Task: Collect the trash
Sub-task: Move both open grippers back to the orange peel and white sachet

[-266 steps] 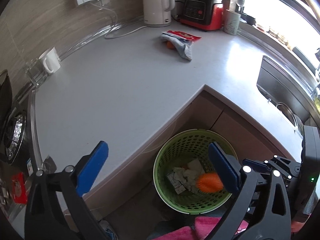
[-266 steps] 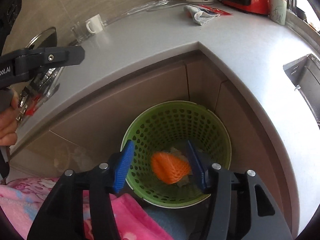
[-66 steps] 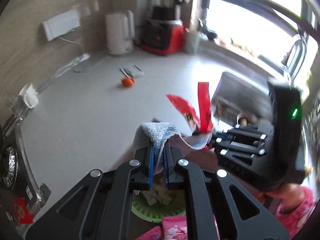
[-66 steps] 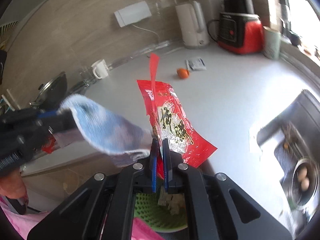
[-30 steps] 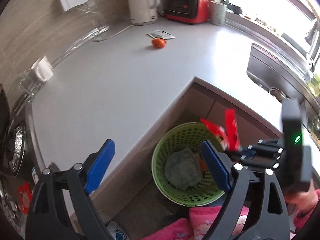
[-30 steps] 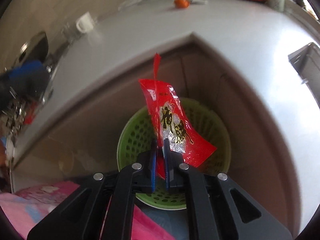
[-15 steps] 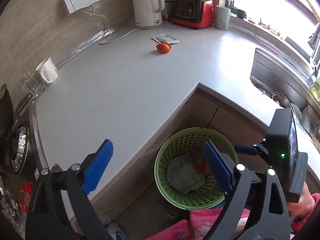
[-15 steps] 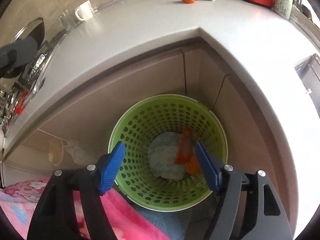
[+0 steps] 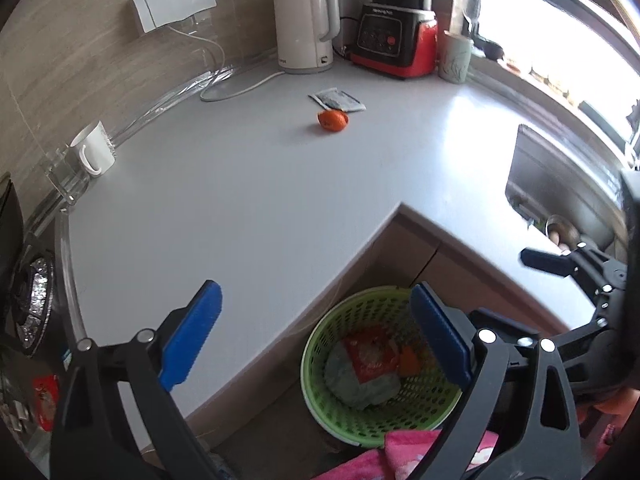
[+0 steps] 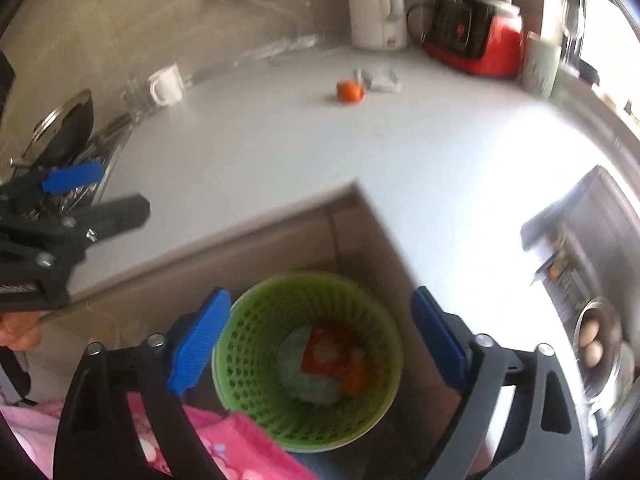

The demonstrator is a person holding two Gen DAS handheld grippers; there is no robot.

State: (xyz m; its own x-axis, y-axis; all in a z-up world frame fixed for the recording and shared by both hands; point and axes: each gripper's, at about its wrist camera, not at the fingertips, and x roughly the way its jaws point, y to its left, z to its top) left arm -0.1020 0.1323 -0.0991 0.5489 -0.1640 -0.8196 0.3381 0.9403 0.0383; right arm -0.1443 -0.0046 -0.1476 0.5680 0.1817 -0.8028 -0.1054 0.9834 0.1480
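On the far left of the worktop stands a white mug. The left hand-held gripper is opening, nothing between its pads. Below, on the floor, the green basket holds a red wrapper on a grey cloth. The right hand-held gripper is opening too, empty, above the basket. An orange and a packet lie far back on the worktop

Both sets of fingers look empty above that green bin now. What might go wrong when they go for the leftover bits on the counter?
The orange is round, so a nudge from the fingers might roll it away. The small packet lies flat on the counter, giving the fingers little edge to pinch. It also sits against the orange, so grabbing one may shove the other toward the kettle.
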